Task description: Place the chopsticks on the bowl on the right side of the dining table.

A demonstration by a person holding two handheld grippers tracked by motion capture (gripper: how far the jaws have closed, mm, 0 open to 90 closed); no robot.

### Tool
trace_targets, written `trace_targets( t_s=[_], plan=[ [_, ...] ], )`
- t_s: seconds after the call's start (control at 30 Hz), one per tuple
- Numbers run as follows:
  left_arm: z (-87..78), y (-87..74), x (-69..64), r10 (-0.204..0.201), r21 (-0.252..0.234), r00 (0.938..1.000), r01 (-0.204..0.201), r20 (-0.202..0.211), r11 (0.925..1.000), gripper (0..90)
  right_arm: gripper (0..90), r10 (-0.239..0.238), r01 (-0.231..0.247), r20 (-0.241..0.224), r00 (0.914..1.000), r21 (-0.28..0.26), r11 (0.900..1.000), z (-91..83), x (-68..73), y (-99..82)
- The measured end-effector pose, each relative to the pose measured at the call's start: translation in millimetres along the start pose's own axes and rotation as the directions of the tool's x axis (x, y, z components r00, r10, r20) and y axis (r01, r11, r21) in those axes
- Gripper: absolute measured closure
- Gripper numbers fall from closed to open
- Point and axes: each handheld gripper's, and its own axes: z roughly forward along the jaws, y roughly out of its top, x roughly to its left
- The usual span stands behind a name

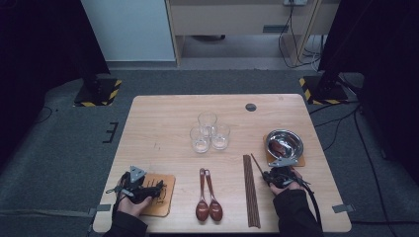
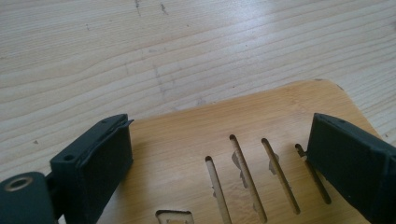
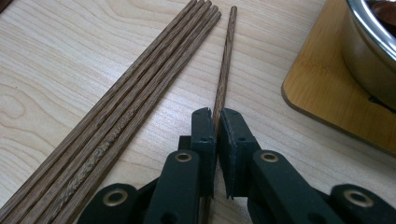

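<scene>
table: pale wood table [image 1: 163,123], gear laid out tidy.
high view: right gripper [image 1: 272,176] sat beside the chopstick bundle [image 1: 251,192], near the steel bowl [image 1: 284,142].
left gripper view: left gripper [image 2: 219,158] gaped wide over the slotted board [image 2: 261,116], holding nothing.
right gripper view: jaws pinched the single chopstick [image 3: 225,60] low down; its long axis ran away from the jaws, tip splayed off the bundle.
risk: thin round stick could've rolled or pivoted in that end grip.
</scene>
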Motion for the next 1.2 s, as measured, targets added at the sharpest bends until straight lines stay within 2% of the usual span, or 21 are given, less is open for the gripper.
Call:
trace_targets(
  t_s=[0.27, 0.6, 0.77, 1.2],
  plan=[
    [-0.1, -0.2, -0.2, 0.000, -0.001, 1.0000, 0.000, -0.002, 1.0000, 5.8, 79.4, 0.015, -0.015, -0.004, 0.9999, -0.027, 0.9995, -6.5, 0.4, -5.4],
    [-0.1, -0.3, -0.2, -0.001, -0.001, 1.0000, 0.001, -0.002, 1.0000, 5.8, 78.2, 0.047, -0.047, 0.001, 0.9989, -0.055, 0.9974, -19.3, -0.7, -18.9],
    [-0.1, -0.3, -0.2, 0.000, -0.001, 1.0000, 0.000, -0.002, 1.0000, 5.8, 78.3, 0.066, -0.066, 0.000, 0.9978, -0.059, 0.9961, -24.2, -2.3, -27.2],
    [-0.1, -0.3, -0.2, 0.000, -0.001, 1.0000, 0.000, -0.002, 1.0000, 5.8, 79.5, 0.074, -0.075, -0.021, 0.9971, -0.057, 0.9956, -28.4, 0.4, -36.0]
  ],
)
